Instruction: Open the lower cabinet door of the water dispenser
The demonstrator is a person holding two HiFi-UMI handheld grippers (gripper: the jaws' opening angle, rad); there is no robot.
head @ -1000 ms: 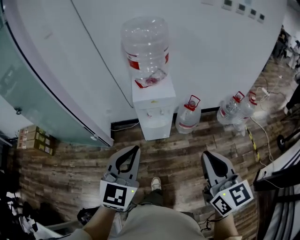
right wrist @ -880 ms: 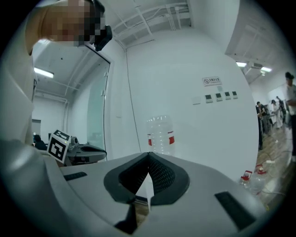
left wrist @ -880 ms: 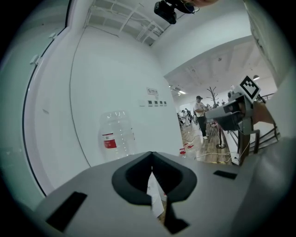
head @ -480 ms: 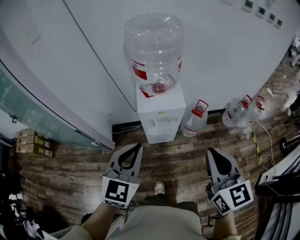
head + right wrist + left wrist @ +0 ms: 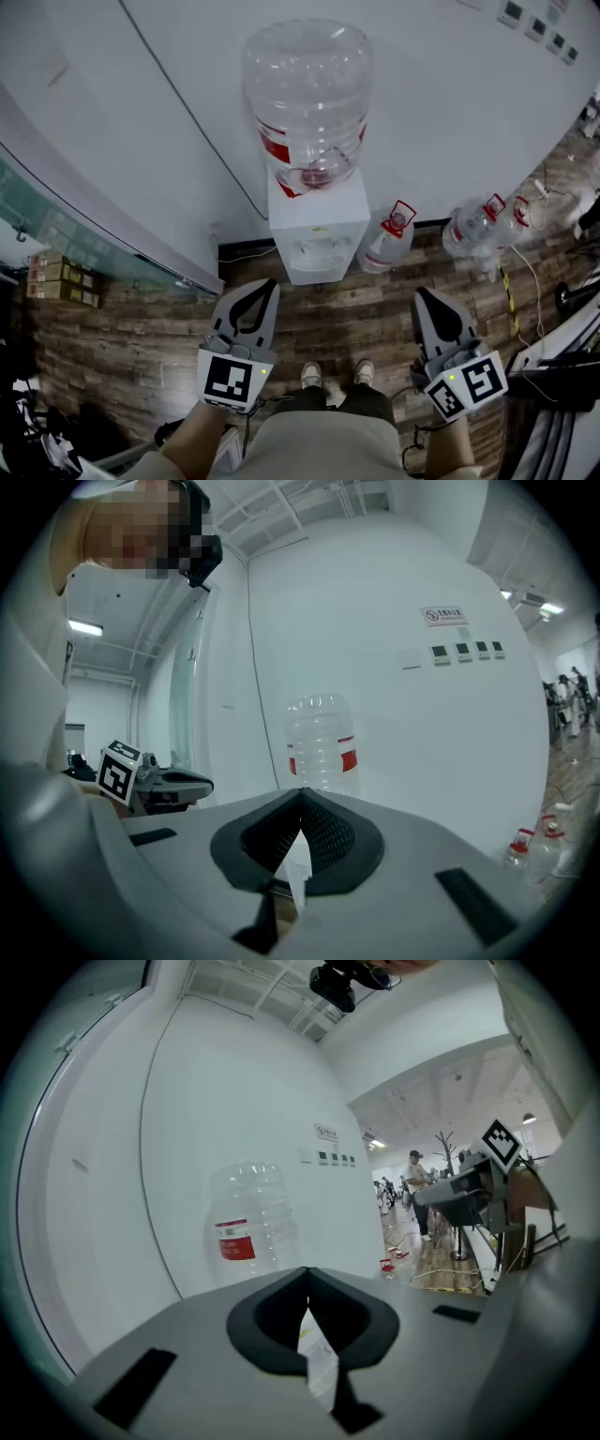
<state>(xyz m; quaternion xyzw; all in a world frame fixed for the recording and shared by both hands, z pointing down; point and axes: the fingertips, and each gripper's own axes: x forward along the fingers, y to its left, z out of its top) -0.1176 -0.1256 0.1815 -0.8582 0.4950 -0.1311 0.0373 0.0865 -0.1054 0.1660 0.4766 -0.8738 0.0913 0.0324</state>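
White water dispenser (image 5: 317, 230), one, stands against the wall on the wood floor (image 5: 141, 347) ahead of me, with one large clear bottle (image 5: 307, 94) upturned on top. Its lower cabinet door is too foreshortened to judge. Three smaller bottles (image 5: 386, 239) sit on the floor to its right. Left gripper (image 5: 269, 285) and right gripper (image 5: 419, 294): both have jaws together, empty, apart from the dispenser.

Ahead of me a white wall (image 5: 450, 112) meets the dark wood-plank floor (image 5: 122, 337). A greenish glass partition (image 5: 56, 234) runs off left, with cardboard boxes (image 5: 61, 281) beside it.
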